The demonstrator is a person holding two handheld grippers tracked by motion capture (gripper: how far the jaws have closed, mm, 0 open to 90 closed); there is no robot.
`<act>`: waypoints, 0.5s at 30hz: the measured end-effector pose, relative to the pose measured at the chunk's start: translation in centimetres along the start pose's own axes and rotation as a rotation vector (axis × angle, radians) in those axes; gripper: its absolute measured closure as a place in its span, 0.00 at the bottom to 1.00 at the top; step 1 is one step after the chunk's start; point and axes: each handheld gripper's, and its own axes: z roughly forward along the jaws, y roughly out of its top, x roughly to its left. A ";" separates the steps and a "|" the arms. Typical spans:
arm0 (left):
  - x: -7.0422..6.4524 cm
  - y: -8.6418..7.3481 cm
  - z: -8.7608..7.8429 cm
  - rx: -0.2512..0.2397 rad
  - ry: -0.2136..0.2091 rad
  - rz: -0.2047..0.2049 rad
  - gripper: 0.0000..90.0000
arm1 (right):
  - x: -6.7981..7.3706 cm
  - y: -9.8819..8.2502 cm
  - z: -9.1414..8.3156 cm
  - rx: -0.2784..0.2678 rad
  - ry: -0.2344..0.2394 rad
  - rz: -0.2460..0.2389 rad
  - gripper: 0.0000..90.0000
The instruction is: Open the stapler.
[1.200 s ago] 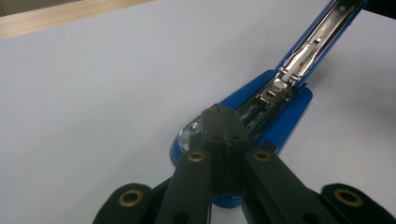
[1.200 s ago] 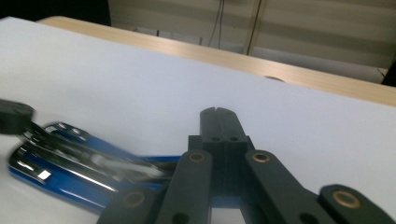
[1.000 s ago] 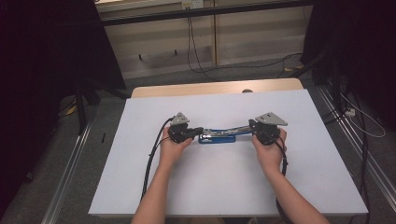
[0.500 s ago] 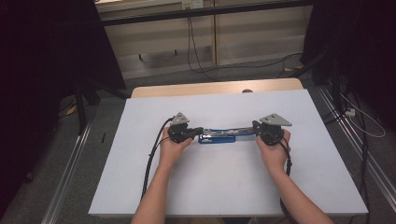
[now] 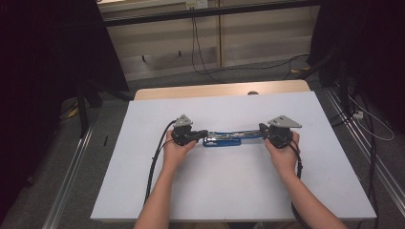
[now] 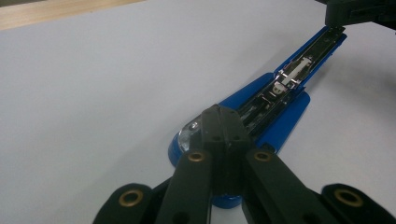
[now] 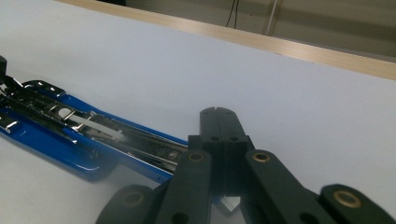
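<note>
A blue stapler (image 5: 224, 139) lies opened out flat on the white table (image 5: 229, 191), its metal staple channel (image 6: 289, 77) facing up. My left gripper (image 5: 203, 134) is shut, and its closed jaws lie on top of the stapler's rounded left end (image 6: 187, 140). My right gripper (image 5: 262, 129) is also shut, over the far end of the stapler's long arm (image 7: 140, 144). A small silver piece (image 7: 229, 205) shows under its jaws. I see nothing between either pair of jaws.
A wooden strip (image 5: 219, 89) runs along the table's far edge. Beyond it are cables on the floor (image 5: 205, 67) and a dark stand (image 5: 83, 105) at the left. Metal rails (image 5: 71, 186) flank the table.
The right gripper has shifted slightly to the right and the stapler's arm now lies straighter and longer between the two grippers. The left gripper has barely moved.
</note>
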 end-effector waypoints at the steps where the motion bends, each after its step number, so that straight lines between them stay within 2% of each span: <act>1: 0.0 0.0 0.0 -0.001 0.004 0.004 1.00 | 0.0 0.0 -0.1 -0.005 0.001 0.002 1.00; 4: -0.2 0.3 -0.3 -0.040 -0.007 -0.006 1.00 | -0.3 -0.1 -0.5 -0.007 0.009 -0.005 1.00; 5: -0.2 0.4 -0.4 -0.034 -0.002 -0.004 0.99 | -0.3 -0.1 -0.7 -0.008 0.008 -0.008 0.99; 8: -0.3 0.5 -0.5 -0.037 -0.016 -0.031 0.91 | -0.7 -0.3 -1.2 -0.006 0.003 -0.011 0.91; 10: -0.5 0.6 -0.6 -0.040 -0.020 -0.031 0.86 | -0.9 -0.6 -1.7 -0.004 -0.002 -0.009 0.85; 11: -0.6 0.7 -0.6 -0.040 -0.018 -0.031 0.81 | -1.0 -0.7 -1.8 0.000 -0.007 -0.007 0.79; 12: -0.8 0.8 -0.6 -0.038 0.010 -0.039 0.71 | -1.1 -0.9 -2.0 0.010 -0.013 -0.007 0.76; 13: -0.8 0.9 -0.7 -0.033 0.014 -0.035 0.66 | -1.3 -1.2 -2.3 0.019 -0.014 -0.007 0.73; 14: -0.8 0.9 -0.9 -0.041 0.009 -0.049 0.65 | -1.4 -1.3 -2.4 0.025 -0.010 -0.004 0.69; 15: -0.8 1.0 -0.9 -0.050 0.011 -0.062 0.61 | -1.6 -1.5 -2.5 0.035 -0.003 0.003 0.64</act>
